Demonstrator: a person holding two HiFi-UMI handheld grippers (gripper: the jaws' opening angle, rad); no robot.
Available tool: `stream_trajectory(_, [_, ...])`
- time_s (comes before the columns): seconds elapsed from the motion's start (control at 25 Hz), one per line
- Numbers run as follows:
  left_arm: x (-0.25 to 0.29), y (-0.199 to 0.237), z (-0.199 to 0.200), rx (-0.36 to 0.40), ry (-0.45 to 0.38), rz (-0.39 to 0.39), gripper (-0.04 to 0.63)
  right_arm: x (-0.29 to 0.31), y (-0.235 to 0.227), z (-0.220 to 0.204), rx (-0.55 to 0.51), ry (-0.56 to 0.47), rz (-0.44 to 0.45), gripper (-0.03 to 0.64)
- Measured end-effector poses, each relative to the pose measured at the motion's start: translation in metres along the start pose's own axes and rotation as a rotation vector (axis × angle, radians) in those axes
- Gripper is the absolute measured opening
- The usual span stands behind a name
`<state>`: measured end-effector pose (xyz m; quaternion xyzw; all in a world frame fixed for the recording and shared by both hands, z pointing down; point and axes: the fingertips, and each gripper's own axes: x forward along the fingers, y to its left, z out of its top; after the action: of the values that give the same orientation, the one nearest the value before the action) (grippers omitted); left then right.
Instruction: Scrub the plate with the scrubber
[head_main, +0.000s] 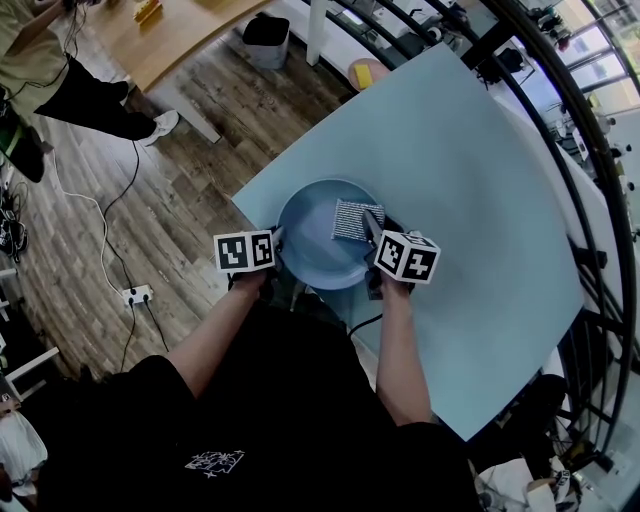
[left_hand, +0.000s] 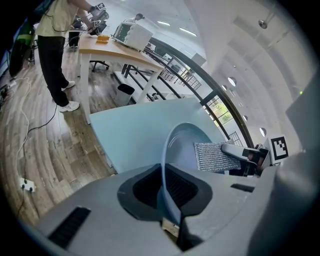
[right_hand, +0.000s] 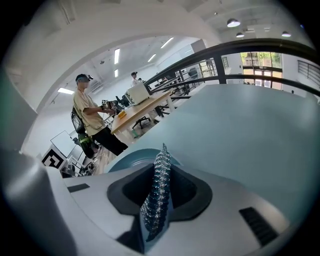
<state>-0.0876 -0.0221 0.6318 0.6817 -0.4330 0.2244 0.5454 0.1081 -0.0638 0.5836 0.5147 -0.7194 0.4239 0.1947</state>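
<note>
So the left gripper (head_main: 277, 246) has its fingers (left_hand: 95, 215) closed tight on the left rim of the blue plate (head_main: 310, 245), and the rim runs edge-on right between them. The plate's by the left corner of the light blue surface (head_main: 480, 200), close to the near edge. The silvery scrubber (head_main: 355, 220) lies over the plate's right half. The right gripper (head_main: 373, 233) has its fingers pinched on the scrubber's near end, and the rest sticks out across the plate.

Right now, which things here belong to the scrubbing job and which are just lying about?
Job:
plate, rim clamped by left gripper
scrubber, clamped by right gripper, over the plate

Lying about:
bin
power strip
wooden desk
bystander
</note>
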Motion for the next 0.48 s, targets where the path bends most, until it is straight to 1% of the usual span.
stream_trajectory(0.28, [0.001, 0.001, -0.001, -0.005, -0.006, 0.011, 0.028, -0.016, -0.019, -0.002, -0.027, 0.013, -0.031, 0.086])
stream_trajectory(0.48, [0.0, 0.002, -0.003, -0.007, -0.01, 0.021, 0.028, -0.027, -0.024, -0.01, -0.046, 0.036, -0.036, 0.086])
